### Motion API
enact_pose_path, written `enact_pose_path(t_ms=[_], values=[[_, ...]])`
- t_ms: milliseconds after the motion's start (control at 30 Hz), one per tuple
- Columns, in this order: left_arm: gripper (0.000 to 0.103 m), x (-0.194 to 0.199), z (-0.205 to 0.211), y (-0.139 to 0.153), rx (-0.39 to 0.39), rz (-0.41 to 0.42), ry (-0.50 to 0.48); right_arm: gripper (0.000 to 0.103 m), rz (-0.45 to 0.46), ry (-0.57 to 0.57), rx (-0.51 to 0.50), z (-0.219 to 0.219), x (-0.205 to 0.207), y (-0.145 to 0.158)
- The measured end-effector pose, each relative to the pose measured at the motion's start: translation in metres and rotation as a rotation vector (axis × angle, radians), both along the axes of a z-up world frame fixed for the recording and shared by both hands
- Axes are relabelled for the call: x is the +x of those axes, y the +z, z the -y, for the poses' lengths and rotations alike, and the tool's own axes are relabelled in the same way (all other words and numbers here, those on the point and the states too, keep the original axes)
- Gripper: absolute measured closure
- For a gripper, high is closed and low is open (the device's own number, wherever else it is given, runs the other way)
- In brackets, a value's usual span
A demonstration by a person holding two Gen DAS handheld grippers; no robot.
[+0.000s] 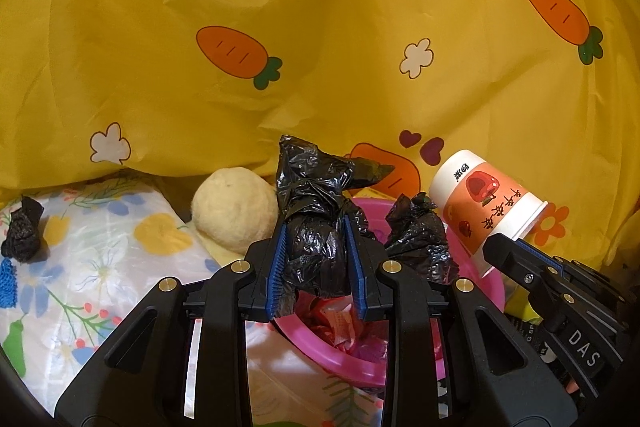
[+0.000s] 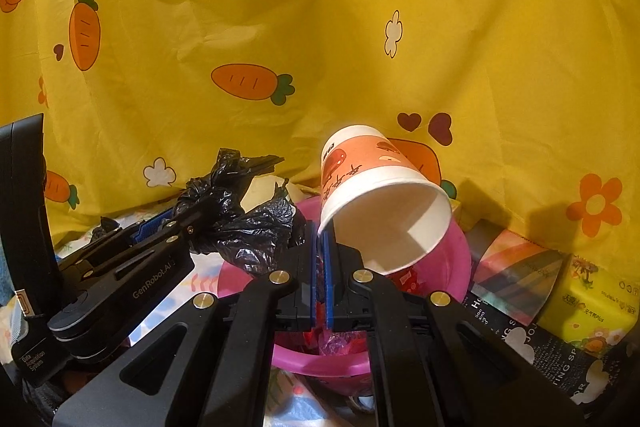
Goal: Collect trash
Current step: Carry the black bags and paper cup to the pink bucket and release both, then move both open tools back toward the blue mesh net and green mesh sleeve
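My left gripper is shut on a crumpled black plastic bag and holds it above a pink basin that has red and pink wrappers inside. A second black bag hangs over the basin beside it. My right gripper is shut on the rim of a paper cup with an orange print, tilted mouth-down over the pink basin. The cup and right gripper also show in the left wrist view. The left gripper with its bag shows at left in the right wrist view.
A cream ball lies behind the basin. A small black wad lies at left on the floral cloth. A yellow carrot-print sheet hangs behind. A yellow tissue pack and dark boxes stand right of the basin.
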State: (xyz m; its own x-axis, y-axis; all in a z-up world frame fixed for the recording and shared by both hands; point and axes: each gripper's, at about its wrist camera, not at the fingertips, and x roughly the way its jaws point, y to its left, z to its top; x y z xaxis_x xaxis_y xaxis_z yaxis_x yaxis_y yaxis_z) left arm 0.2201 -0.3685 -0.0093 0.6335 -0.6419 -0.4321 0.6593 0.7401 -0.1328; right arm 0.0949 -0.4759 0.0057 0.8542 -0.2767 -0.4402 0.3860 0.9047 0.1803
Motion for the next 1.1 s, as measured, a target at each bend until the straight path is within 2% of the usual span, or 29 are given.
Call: enact_pose_path(t_ms=[133, 200, 233, 267, 300, 367, 400, 533, 667, 867, 1100], values=[[0.074, 0.003, 0.003, -0.003, 0.001, -0.009, -0.018, 0.099, -0.006, 0.0, 0.012, 0.003, 0.003, -0.002], [0.062, 0.003, 0.004, -0.006, 0.002, -0.008, -0.047, 0.099, -0.008, -0.002, 0.027, 0.006, 0.006, -0.004], [0.046, 0.004, 0.004, -0.007, 0.011, -0.001, -0.037, 0.097, -0.009, 0.003, 0.039, 0.007, 0.007, -0.004], [0.033, 0.004, 0.003, -0.009, 0.011, 0.001, -0.031, 0.089, -0.011, 0.003, 0.045, 0.008, 0.008, -0.005], [0.029, 0.005, -0.001, -0.009, 0.002, -0.003, -0.028, 0.085, -0.009, 0.0, 0.044, 0.009, 0.008, -0.005], [0.019, 0.008, -0.008, -0.01, -0.012, -0.018, -0.013, 0.062, 0.002, -0.006, 0.041, 0.009, 0.005, -0.005], [0.018, 0.009, -0.012, -0.01, -0.017, -0.027, -0.005, 0.058, 0.007, -0.011, 0.04, 0.008, 0.004, -0.004], [0.013, 0.01, -0.031, -0.008, -0.016, -0.019, 0.045, 0.053, 0.032, -0.026, 0.033, 0.005, -0.005, 0.002], [0.009, 0.005, -0.058, -0.006, -0.014, -0.012, 0.11, 0.039, 0.051, -0.049, 0.004, -0.004, -0.016, 0.007], [0.007, -0.005, -0.117, -0.003, -0.011, -0.017, 0.25, 0.02, 0.08, -0.047, -0.077, -0.042, -0.028, 0.014], [0.007, -0.019, -0.196, 0.0, 0.043, 0.016, 0.449, 0.016, 0.11, 0.024, -0.109, -0.093, -0.028, 0.018]])
